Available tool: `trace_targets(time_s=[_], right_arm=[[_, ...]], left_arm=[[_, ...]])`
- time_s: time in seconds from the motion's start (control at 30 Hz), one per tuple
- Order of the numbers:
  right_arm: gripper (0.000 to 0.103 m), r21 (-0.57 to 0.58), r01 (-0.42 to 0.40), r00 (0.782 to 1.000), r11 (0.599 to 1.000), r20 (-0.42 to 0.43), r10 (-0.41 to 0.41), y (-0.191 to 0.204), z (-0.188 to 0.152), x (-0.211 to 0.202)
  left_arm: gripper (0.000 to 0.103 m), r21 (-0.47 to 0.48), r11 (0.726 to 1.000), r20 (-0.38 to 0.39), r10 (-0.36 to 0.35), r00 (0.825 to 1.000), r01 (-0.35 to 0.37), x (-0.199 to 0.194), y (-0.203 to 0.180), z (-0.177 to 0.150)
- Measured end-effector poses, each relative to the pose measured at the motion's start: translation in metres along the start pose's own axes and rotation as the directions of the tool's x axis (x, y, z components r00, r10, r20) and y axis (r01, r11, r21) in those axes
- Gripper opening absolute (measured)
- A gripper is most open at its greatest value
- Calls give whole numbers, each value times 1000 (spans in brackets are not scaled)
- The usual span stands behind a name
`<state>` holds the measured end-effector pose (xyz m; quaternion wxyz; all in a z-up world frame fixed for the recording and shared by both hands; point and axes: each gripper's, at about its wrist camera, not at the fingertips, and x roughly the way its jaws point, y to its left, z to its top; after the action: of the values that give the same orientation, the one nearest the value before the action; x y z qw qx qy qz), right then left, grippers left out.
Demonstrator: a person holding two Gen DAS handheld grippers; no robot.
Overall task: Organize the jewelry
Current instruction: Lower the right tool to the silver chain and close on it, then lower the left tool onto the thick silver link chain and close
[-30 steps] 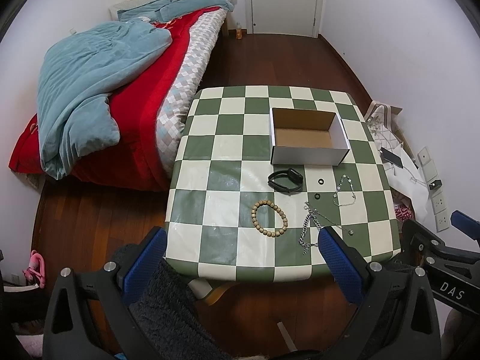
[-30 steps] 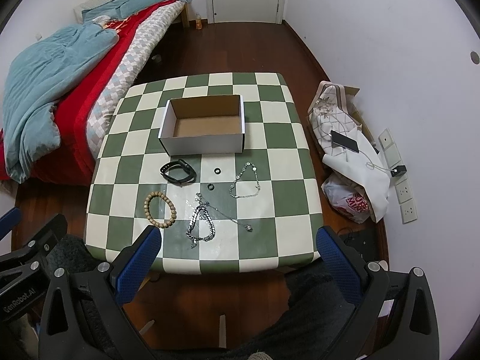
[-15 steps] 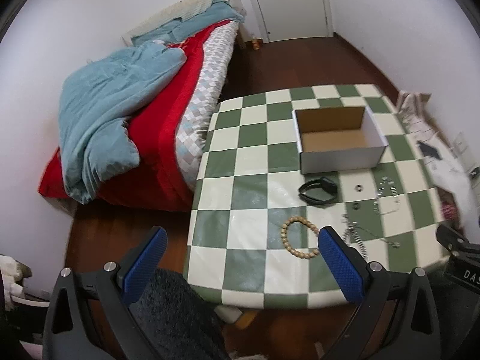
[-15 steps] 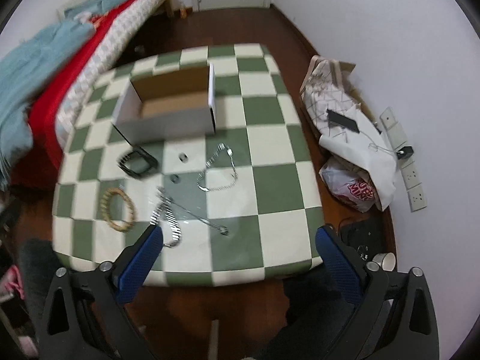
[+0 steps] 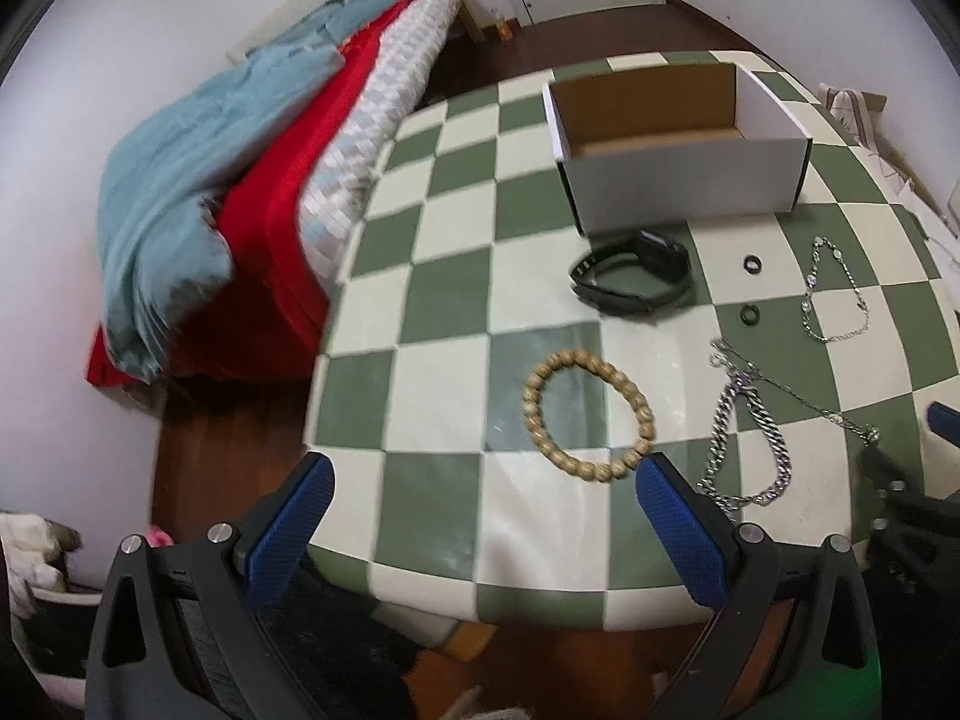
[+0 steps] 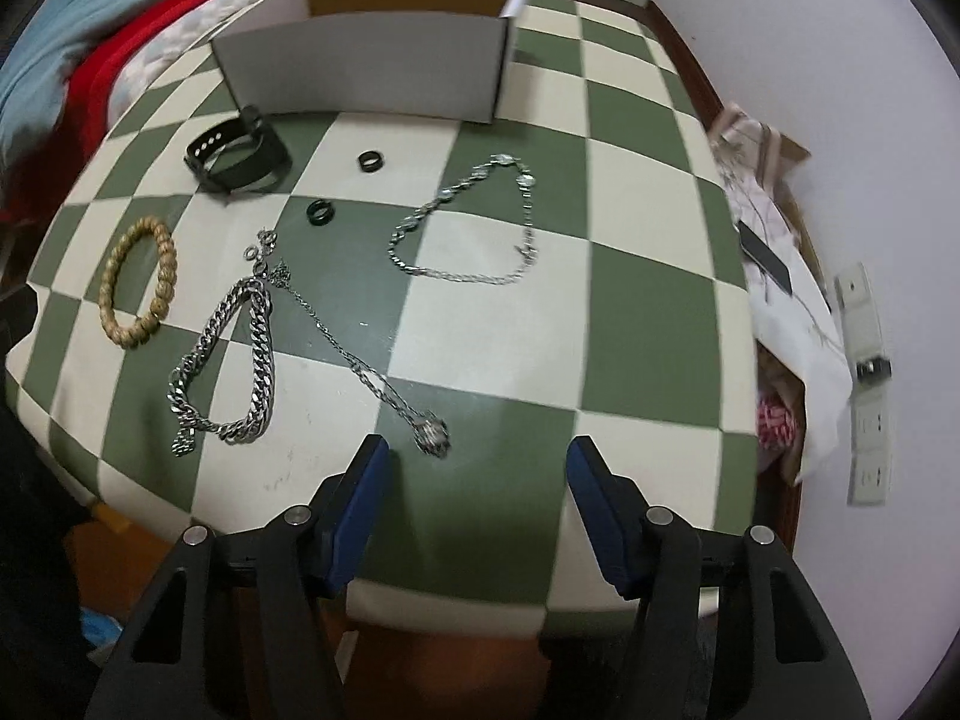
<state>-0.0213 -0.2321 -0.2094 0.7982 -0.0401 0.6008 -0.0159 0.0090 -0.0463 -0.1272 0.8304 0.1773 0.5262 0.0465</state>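
- My left claw (image 5: 480, 516) hangs over the near edge of the bench (image 5: 432, 312), its blue pads spread wide with nothing between them.
- My right claw (image 6: 477, 495) sits low over the near right part of the bench, jaws apart though narrower than the left's, and also empty.
- The wooden bead bracelet (image 5: 588, 414) lies flat on the checkered cloth, just ahead of my left claw's right pad and not touching it.
- The heavy silver chain (image 6: 231, 360) lies in a loop beside the beads, on their right in the left wrist view.
- A thin necklace (image 6: 354, 354) crosses the top of that chain and runs toward me; its round pendant (image 6: 433, 433) rests just in front of my right claw's left pad.
- A second fine chain with small stones (image 6: 468, 228) forms an open loop farther out, apart from the others.
- Two dark rings (image 6: 367, 161) (image 6: 317, 211) lie near each other between the stone chain and the black wristband (image 6: 237, 150).
- The wristband lies just in front of the open cardboard box (image 5: 678, 144), which stands at the far side of the bench; from what I can see of its inside, it holds nothing.
- A bed (image 5: 288, 138) with red and blue-grey covers stands close against the bench's left side.
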Motion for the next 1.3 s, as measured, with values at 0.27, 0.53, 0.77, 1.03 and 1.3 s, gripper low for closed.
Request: trace_targets(time_s=[0.27, 0.53, 0.77, 1.03, 1.3], right_arm=[[10, 1, -66, 993, 998, 102, 66, 7, -7, 3], [10, 225, -70, 994, 972, 99, 49, -58, -8, 1], [10, 279, -90, 992, 956, 105, 63, -86, -15, -6], [10, 256, -100, 992, 962, 104, 75, -59, -16, -17], [10, 245, -112, 991, 963, 100, 90, -50, -18, -19]], left_arm=[[103, -60, 992, -64, -115, 991, 112, 23, -6, -10], [102, -70, 979, -80, -195, 978, 190, 30, -22, -16], [87, 24, 978, -86, -203, 975, 205, 36, -58, -11], [59, 166, 966, -62, -190, 980, 198, 31, -91, -16], [4, 182, 938, -40, -292, 956, 294, 24, -102, -17]])
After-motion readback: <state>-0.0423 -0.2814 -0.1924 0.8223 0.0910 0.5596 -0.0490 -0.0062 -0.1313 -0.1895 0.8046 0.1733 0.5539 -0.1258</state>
